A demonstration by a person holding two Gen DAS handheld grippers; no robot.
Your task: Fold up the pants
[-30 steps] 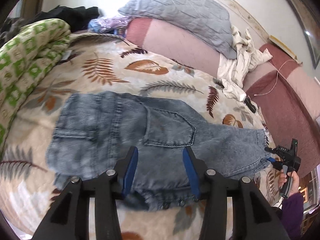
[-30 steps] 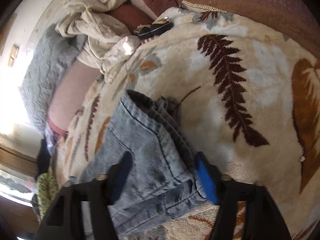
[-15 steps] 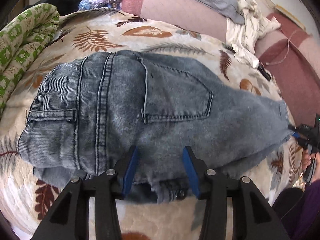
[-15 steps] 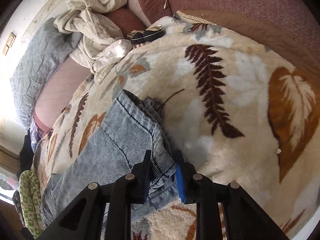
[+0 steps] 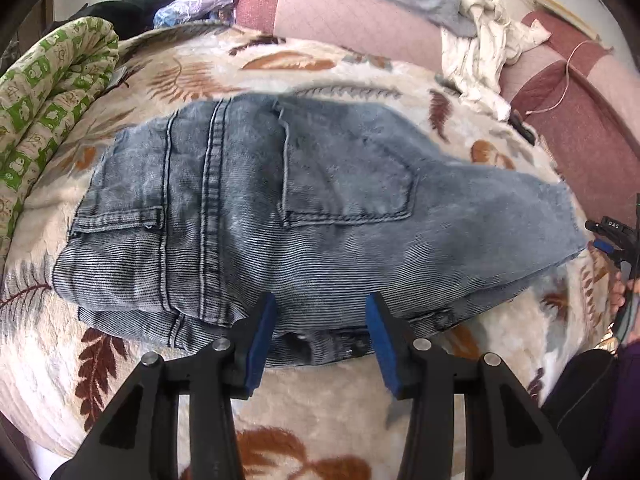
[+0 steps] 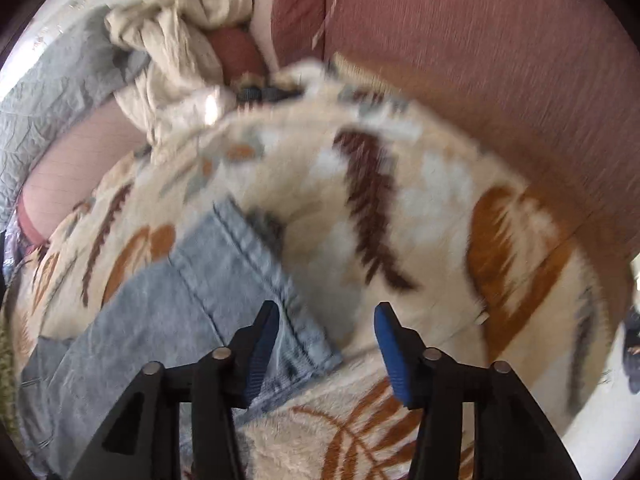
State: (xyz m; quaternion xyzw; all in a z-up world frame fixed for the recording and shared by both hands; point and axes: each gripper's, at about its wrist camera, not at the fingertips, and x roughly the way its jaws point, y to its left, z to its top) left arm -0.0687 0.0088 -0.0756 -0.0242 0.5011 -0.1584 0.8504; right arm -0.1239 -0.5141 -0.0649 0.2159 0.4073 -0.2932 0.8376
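Left wrist view: the left gripper (image 5: 320, 334) is hanging over the near waistband edge of the jeans (image 5: 312, 208), jaws about half apart, pads straddling the denim without pressing on it; nothing gripped. The jeans are lying flat on the leaf-print blanket (image 5: 328, 408), spreading ahead of the tool, two back pockets counted, one leg end running off to the right. Bare blanket is showing below and left of the fingers, giving free room there; a green patterned quilt (image 5: 44, 96) is bounding the far left. At the right rim the right gripper (image 5: 612, 240) is sitting just beyond the leg end, cut off by the frame, its jaws too small to read. Right wrist view, blurred by motion: the right gripper (image 6: 326, 340) is standing half open, having just been opening; the hem corner of the jeans (image 6: 224, 280) is lying between the fingers, nearer the left pad, not pinched. Open blanket (image 6: 440, 208) is lying ahead and right of the tool. Crumpled cream cloth (image 6: 176, 52) and a small dark object beside it are hard to make out.
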